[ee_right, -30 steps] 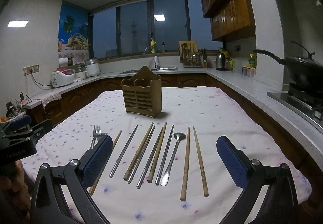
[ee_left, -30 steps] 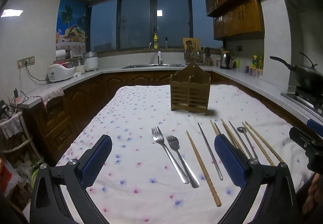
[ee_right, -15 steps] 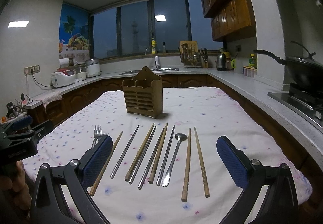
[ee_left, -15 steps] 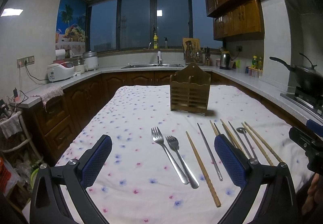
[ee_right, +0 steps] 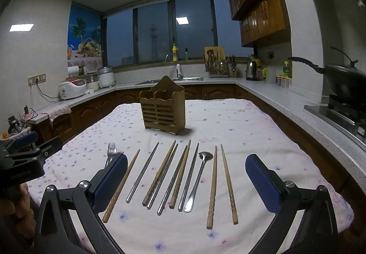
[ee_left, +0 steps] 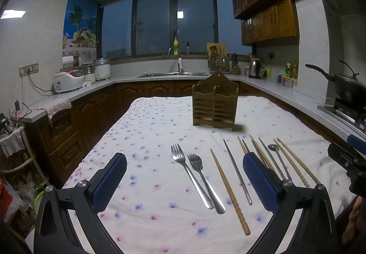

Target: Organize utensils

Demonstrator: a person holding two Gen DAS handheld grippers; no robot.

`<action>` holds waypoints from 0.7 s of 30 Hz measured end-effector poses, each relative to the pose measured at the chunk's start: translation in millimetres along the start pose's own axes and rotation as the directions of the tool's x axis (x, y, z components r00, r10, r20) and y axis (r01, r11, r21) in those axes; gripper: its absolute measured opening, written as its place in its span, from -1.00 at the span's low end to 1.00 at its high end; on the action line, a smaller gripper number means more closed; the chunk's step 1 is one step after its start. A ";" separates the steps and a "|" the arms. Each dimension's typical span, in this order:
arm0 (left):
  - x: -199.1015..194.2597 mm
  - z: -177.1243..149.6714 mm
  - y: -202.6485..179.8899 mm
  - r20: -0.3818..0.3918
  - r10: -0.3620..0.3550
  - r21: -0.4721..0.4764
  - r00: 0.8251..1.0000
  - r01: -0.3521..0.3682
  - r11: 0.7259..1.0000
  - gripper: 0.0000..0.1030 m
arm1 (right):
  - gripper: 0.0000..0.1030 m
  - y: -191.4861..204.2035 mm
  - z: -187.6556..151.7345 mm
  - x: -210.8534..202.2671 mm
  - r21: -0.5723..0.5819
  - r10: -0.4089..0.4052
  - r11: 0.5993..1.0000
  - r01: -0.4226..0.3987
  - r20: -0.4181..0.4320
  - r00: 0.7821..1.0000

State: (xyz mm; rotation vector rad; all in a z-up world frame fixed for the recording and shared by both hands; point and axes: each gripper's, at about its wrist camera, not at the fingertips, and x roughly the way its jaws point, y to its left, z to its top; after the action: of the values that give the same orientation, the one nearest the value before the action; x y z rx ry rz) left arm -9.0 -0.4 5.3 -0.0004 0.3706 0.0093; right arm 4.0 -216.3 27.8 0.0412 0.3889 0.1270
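Observation:
A wooden utensil holder (ee_left: 215, 102) (ee_right: 162, 108) stands upright mid-table on the floral cloth. Two steel forks (ee_left: 194, 173) lie side by side in front of it, seen between my left gripper's fingers. Right of them lie several wooden and steel chopsticks (ee_right: 160, 173) in a row and a steel spoon (ee_right: 198, 176), spread between my right gripper's fingers. My left gripper (ee_left: 185, 178) is open and empty, hovering above the forks. My right gripper (ee_right: 186, 178) is open and empty above the chopsticks. The fork tips (ee_right: 111, 151) peek past the right gripper's left finger.
The table (ee_left: 148, 130) is covered by a white floral cloth and fills the kitchen's middle. Counters run around it: rice cookers (ee_left: 68, 80) on the left, a sink (ee_left: 173, 74) at the back, a wok (ee_right: 343, 84) on the stove at right.
Both views hold almost still; the right gripper has crept very slightly forward and up. Nothing was taken hold of.

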 end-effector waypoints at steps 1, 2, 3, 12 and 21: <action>-0.2 0.0 0.4 0.000 -0.002 -0.001 1.000 0.002 1.000 0.98 | 1.00 0.0 0.1 0.1 0.001 0.001 1.000 -0.001 0.000 1.000; -0.2 -0.1 0.5 0.000 -0.003 -0.001 1.000 0.003 1.000 0.98 | 1.00 -0.2 -0.2 -0.2 0.001 0.001 1.000 -0.001 0.000 1.000; 0.4 -0.5 -0.1 0.000 -0.002 0.000 1.000 0.002 1.000 0.98 | 1.00 0.2 0.0 -0.1 0.001 0.000 1.000 0.000 0.000 1.000; 1.8 0.0 0.2 -0.005 -0.009 -0.005 1.000 0.009 1.000 0.98 | 1.00 -0.4 -0.6 0.1 0.000 0.000 1.000 0.000 -0.003 1.000; 36.5 23.4 9.8 -0.120 -0.079 -0.052 0.990 0.073 0.996 0.98 | 1.00 -17.0 15.2 24.3 0.054 0.006 0.999 0.000 -0.104 0.995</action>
State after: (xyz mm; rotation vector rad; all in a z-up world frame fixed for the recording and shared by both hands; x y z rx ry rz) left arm 33.3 9.7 13.9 -0.0627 0.4925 -0.0578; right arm 34.0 -230.2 31.6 0.0883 0.4964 0.1223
